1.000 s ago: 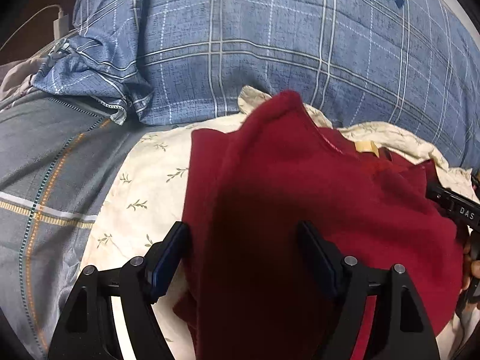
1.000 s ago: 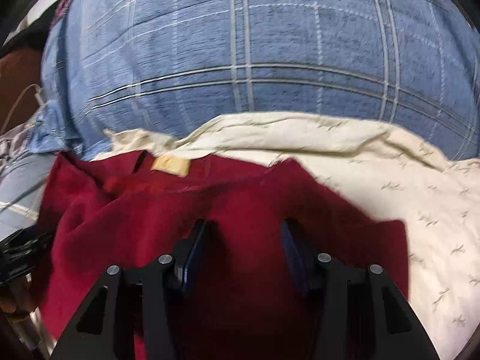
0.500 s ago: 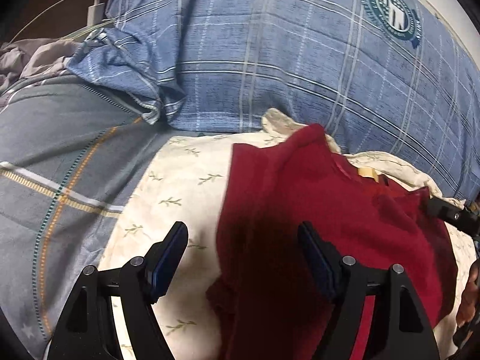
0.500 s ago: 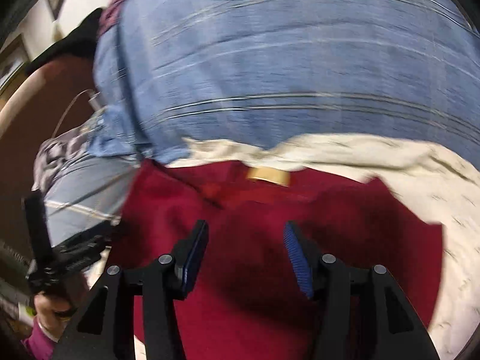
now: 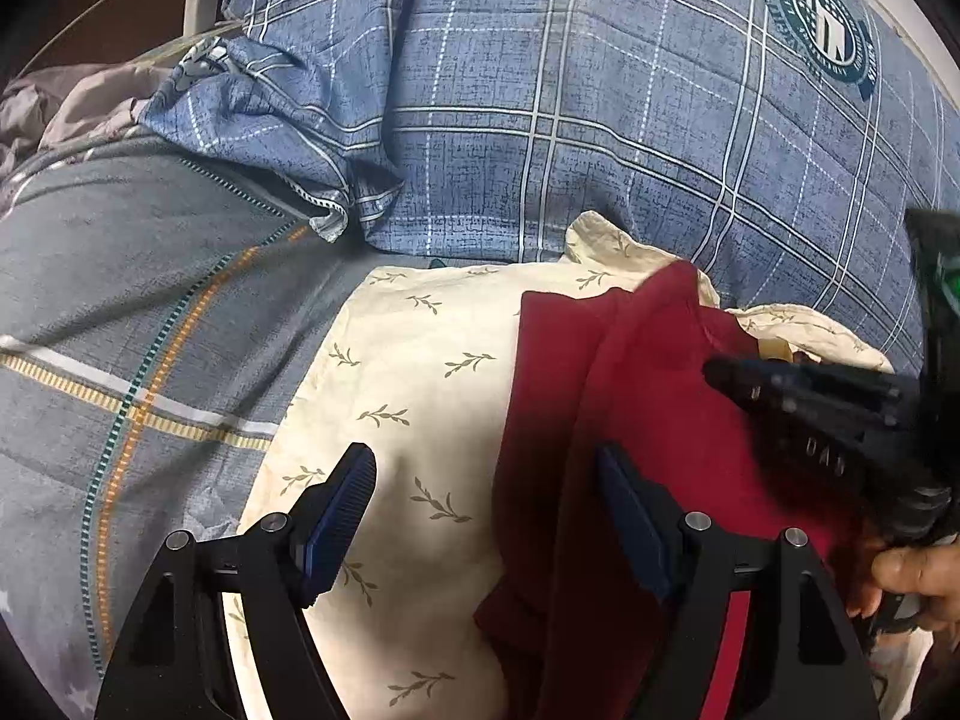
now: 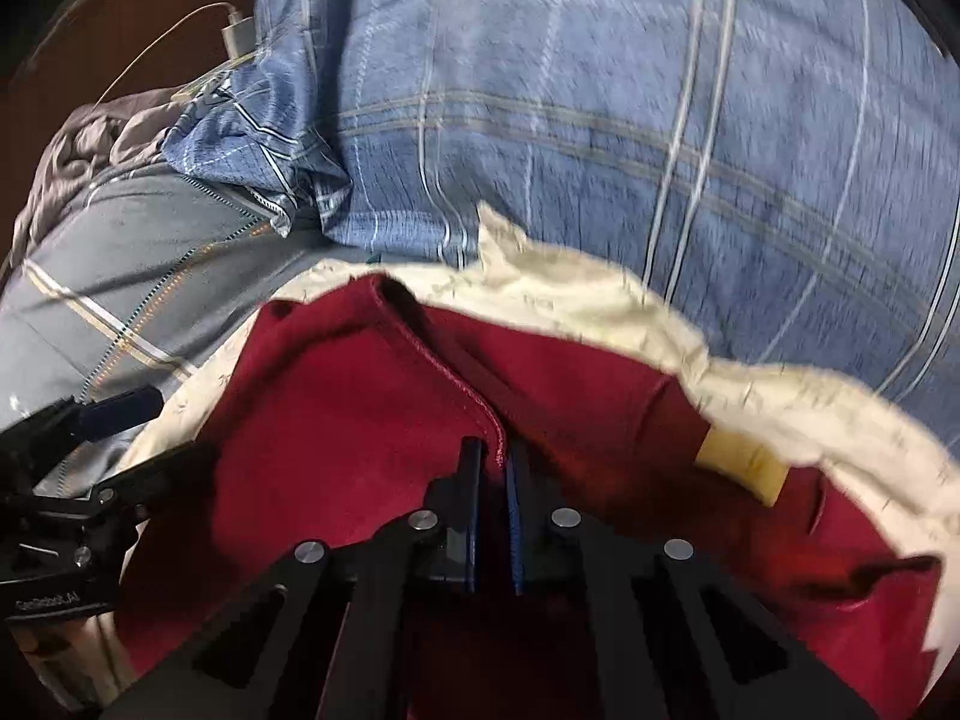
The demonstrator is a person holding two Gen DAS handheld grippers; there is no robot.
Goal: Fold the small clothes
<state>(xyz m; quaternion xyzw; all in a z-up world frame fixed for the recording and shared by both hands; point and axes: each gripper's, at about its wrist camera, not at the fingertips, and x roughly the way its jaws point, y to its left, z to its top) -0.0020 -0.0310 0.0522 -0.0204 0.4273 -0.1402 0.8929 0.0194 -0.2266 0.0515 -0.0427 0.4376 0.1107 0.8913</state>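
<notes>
From the left wrist view, the left gripper (image 5: 480, 510) stands released, its two blue-padded fingers spread wide and holding nothing. Its left finger hangs over the cream leaf-print cloth (image 5: 420, 372); its right finger sits at the edge of the red garment (image 5: 648, 396), which lies on that cloth, folded over along its left side. The cloth rests on a grey striped bedsheet (image 5: 150, 312), with a blue plaid pillow (image 5: 570, 120) just behind it. A white charger (image 5: 201, 6) with its cable lies at the far left, beside a crumpled grey fabric (image 5: 66, 108). The right gripper (image 5: 840, 420) reaches in from the right over the garment, blurred, with a bare hand (image 5: 918, 576) behind it.

From the right wrist view, the right gripper (image 6: 495, 480) is clenched on a raised hemmed fold of the red garment, the seam running up from between its pads. A tan label (image 6: 744, 468) shows near the collar, to the right. The picture is smeared, so it looks as if only one layer is pinched, though that is not certain. The left gripper (image 6: 120, 438) appears at the left edge, spread apart, over the cloth's border.
</notes>
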